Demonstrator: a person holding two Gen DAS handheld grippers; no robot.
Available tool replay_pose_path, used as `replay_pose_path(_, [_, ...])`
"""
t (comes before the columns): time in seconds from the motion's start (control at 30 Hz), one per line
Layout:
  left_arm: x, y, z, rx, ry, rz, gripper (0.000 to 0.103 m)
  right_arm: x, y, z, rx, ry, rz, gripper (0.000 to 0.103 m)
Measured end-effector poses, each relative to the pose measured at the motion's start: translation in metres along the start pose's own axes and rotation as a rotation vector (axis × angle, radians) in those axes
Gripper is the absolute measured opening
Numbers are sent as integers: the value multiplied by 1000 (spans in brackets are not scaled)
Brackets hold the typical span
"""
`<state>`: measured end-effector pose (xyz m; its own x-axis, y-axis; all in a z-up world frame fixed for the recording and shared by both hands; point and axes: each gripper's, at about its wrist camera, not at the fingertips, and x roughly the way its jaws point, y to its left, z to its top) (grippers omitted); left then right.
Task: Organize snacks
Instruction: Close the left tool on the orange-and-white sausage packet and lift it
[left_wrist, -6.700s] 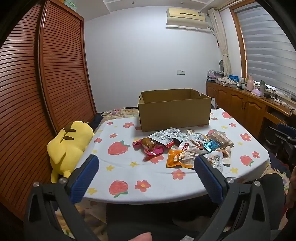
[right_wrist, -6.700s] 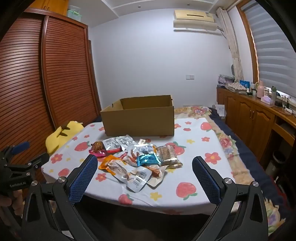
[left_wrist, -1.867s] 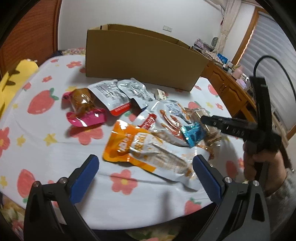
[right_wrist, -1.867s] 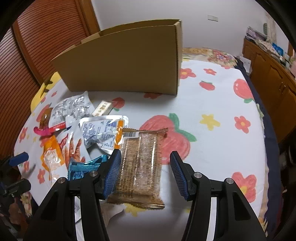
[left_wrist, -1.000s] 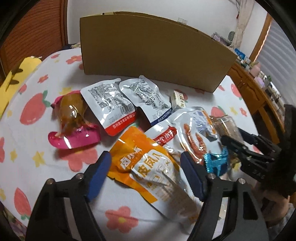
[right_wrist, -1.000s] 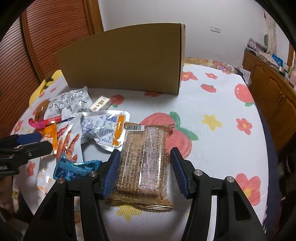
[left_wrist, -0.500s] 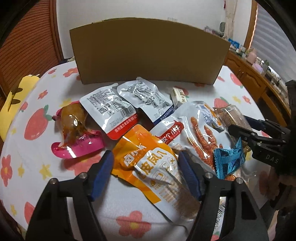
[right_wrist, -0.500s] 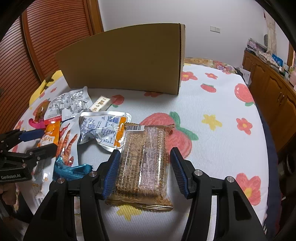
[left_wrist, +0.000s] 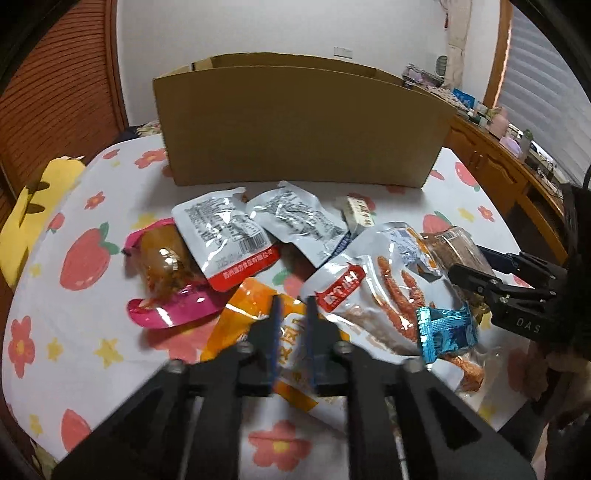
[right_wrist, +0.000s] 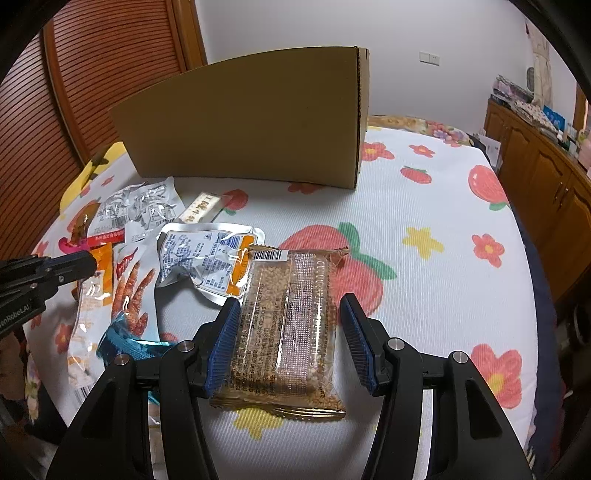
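My left gripper (left_wrist: 293, 332) is shut on the orange snack pouch (left_wrist: 236, 325), pinching it between its blue pads. My right gripper (right_wrist: 290, 339) is open, its blue pads on either side of a clear brown sesame-bar pack (right_wrist: 284, 325) that lies on the cloth. Other snacks lie around: a white chicken-feet pouch (left_wrist: 373, 291), a blue candy wrapper (left_wrist: 445, 328), two silver pouches (left_wrist: 229, 236), a pink pouch (left_wrist: 162, 273). The open cardboard box (left_wrist: 295, 133) stands behind them; it also shows in the right wrist view (right_wrist: 251, 125).
The table has a white cloth with strawberries and flowers (right_wrist: 443, 258). A yellow plush toy (left_wrist: 29, 206) lies at the left edge. Wooden cabinets (right_wrist: 546, 162) stand to the right, a slatted wardrobe (left_wrist: 55, 92) to the left.
My left gripper has closed from wide open onto the orange pouch. My right gripper has stayed open around the sesame-bar pack.
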<state>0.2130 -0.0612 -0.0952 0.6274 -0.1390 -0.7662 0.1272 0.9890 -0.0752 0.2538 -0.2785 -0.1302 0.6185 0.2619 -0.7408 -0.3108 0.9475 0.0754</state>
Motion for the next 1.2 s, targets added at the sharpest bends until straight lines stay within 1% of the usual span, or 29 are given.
replay_pose_path(0.03, [1,1,-1,-4,18,37,60,0,0,0,0,0,-1,57])
replay_pose_path(0.07, [2,3,-3,-10,24,43,59,0,0,0,-1,0,-1,57])
replay_pose_path(0.13, [1,9,-8,-26,25,18,60,0,-1,0,1,-1,1,57])
replay_pose_path(0.23, [-3,18,-13,-55,32,3,63,0,-1,-1,1,-1,2,57])
replay_pose_path(0.3, [-2,26,-15,-80,50,-10,74,0,-1,0,2,-1,3,57])
replay_pose_path(0.37, [1,31,-15,-93,68,-23,81,0,-1,0,1,-1,3,57])
replay_pose_path(0.5, [1,44,-14,-146,104,-50,80,-1,-1,-1,4,-2,8,57])
replay_pose_path(0.57, [-3,49,-17,-179,108,-70,80,0,-2,-1,3,-2,8,57])
replay_pose_path(0.73, [-18,62,-31,-284,134,-156,79,0,-2,-1,4,-2,9,57])
replay_pose_path(0.83, [-24,64,-42,-342,158,-219,79,-1,-2,-1,5,-3,10,57])
replay_pose_path(0.97, [-22,52,-43,-349,178,-265,78,-1,-2,-1,4,-2,10,57])
replay_pose_path(1.1, [-15,46,-33,-355,163,-236,77,-1,-2,-2,5,-3,10,57])
replay_pose_path(1.2, [-10,42,-26,-348,161,-228,76,-2,-2,-1,6,-3,11,57])
